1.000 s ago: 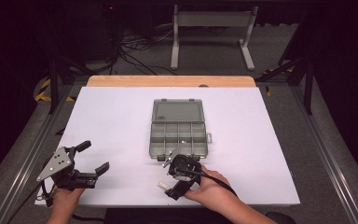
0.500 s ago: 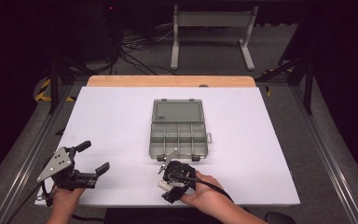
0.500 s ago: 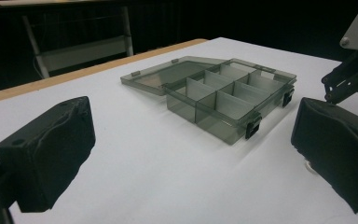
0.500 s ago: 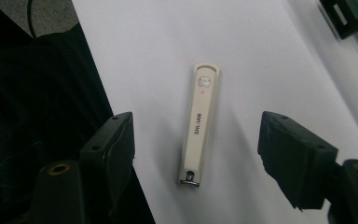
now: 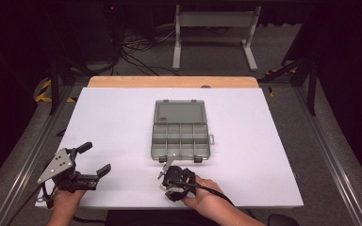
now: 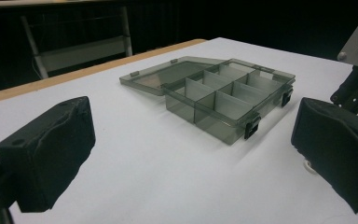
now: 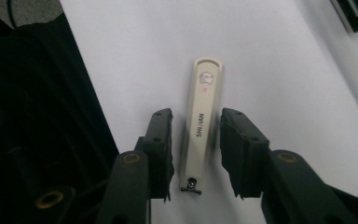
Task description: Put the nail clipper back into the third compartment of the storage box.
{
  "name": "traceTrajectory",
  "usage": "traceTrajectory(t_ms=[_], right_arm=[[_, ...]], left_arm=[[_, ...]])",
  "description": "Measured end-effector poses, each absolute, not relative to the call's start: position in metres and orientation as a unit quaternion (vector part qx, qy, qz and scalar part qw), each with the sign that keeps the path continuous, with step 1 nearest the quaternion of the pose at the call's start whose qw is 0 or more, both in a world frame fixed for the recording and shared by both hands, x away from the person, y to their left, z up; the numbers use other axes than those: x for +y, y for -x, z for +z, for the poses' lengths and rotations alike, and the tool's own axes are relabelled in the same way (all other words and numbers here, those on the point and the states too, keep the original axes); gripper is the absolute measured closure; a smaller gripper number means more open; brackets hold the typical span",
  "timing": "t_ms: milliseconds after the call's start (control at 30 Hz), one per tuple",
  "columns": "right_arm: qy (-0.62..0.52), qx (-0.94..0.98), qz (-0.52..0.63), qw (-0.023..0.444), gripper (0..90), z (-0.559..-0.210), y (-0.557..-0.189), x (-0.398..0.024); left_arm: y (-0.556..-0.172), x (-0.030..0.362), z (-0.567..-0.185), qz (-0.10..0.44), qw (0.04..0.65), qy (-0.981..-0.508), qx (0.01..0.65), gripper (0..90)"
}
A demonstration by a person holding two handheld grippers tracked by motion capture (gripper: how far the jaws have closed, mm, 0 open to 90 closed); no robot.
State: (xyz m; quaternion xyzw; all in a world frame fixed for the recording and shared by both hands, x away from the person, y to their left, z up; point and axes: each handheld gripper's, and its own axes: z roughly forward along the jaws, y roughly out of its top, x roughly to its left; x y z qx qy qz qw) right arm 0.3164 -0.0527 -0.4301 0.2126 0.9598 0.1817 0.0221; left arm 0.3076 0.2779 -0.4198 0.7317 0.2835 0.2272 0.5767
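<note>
Right gripper [image 5: 169, 181] straddling nail clipper [image 7: 202, 126]; left gripper [image 5: 92, 162] idle, jaws wide apart.

High view: compartment box [image 5: 181, 133] lies open at the right gripper's 12 o'clock. Right gripper view: the jaws have just been closing, flanking the clipper on the table [image 5: 122, 122], narrow gaps remaining.

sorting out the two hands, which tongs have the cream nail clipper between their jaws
The right tongs: their black jaws have been closing around the cream nail clipper lying on the white table. The left tongs stand wide apart with nothing between them.
</note>
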Motion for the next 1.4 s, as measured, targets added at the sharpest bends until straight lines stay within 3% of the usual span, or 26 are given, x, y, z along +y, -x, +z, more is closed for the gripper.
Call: traceTrajectory(t_ms=[233,967,1400], right_arm=[[-0.222,0.958,0.178,0.039,76.6,-0.430,-0.314,-0.052],[-0.220,0.953,0.207,0.013,77.5,-0.409,-0.322,-0.061],[-0.218,0.946,0.237,0.027,77.5,-0.382,-0.331,-0.072]], left_arm=[[-0.308,0.278,-0.420,0.226,0.577,-0.732,0.283,0.3],[-0.308,0.278,-0.420,0.228,0.574,-0.733,0.286,0.5],[-0.308,0.278,-0.421,0.229,0.577,-0.730,0.287,0.5]])
